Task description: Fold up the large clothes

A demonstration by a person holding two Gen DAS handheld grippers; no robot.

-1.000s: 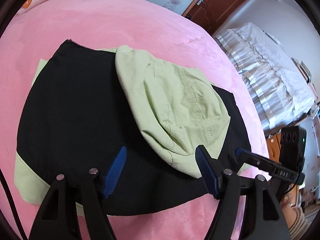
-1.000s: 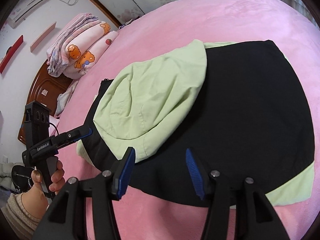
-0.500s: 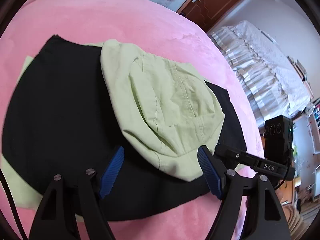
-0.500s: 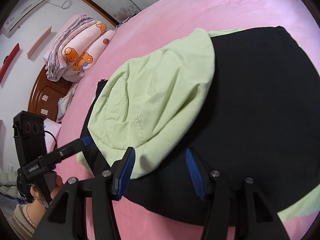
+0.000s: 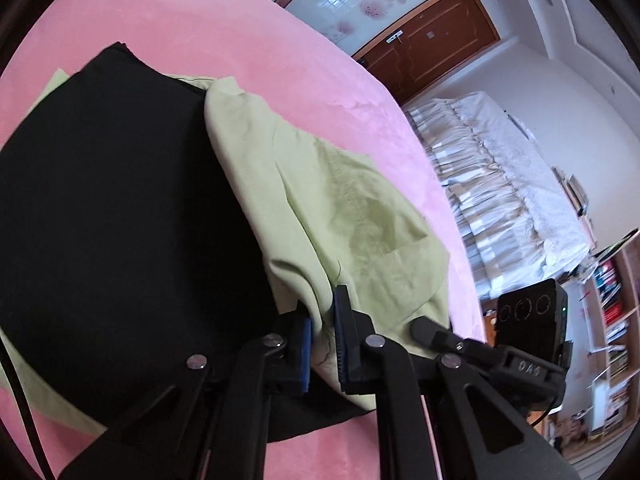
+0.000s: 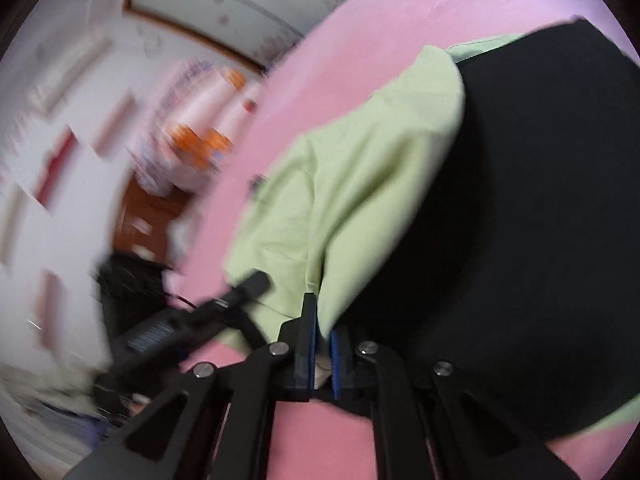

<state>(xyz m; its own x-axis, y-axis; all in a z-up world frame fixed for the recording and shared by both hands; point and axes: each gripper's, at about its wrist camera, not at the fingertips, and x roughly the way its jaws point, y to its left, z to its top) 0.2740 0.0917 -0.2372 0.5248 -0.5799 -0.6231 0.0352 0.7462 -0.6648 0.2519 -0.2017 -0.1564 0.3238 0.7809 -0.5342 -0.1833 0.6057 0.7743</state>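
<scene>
A black garment with light green trim [image 5: 120, 216] lies spread on the pink bed [image 5: 200, 32]. Its light green hood [image 5: 352, 232] is folded over the black body. My left gripper [image 5: 322, 336] is shut on the near edge of the hood, and the cloth rises in a ridge from its pads. My right gripper [image 6: 322, 344] is shut on the same hood [image 6: 360, 184] at its near edge. The black body [image 6: 520, 240] fills the right of the right wrist view. The right gripper [image 5: 480, 348] also shows in the left wrist view, just right of the hood.
A white bed with a ruffled skirt [image 5: 500, 184] stands to the right, a brown door [image 5: 436, 40] behind it. Bookshelves [image 5: 612, 308] are at far right. Folded pink bedding [image 6: 200, 144] and a wooden headboard [image 6: 148, 216] are blurred in the right wrist view.
Both grippers have closed from wide open onto the near edge of the green hood and lifted it. The right wrist view is now blurred by fast motion.
</scene>
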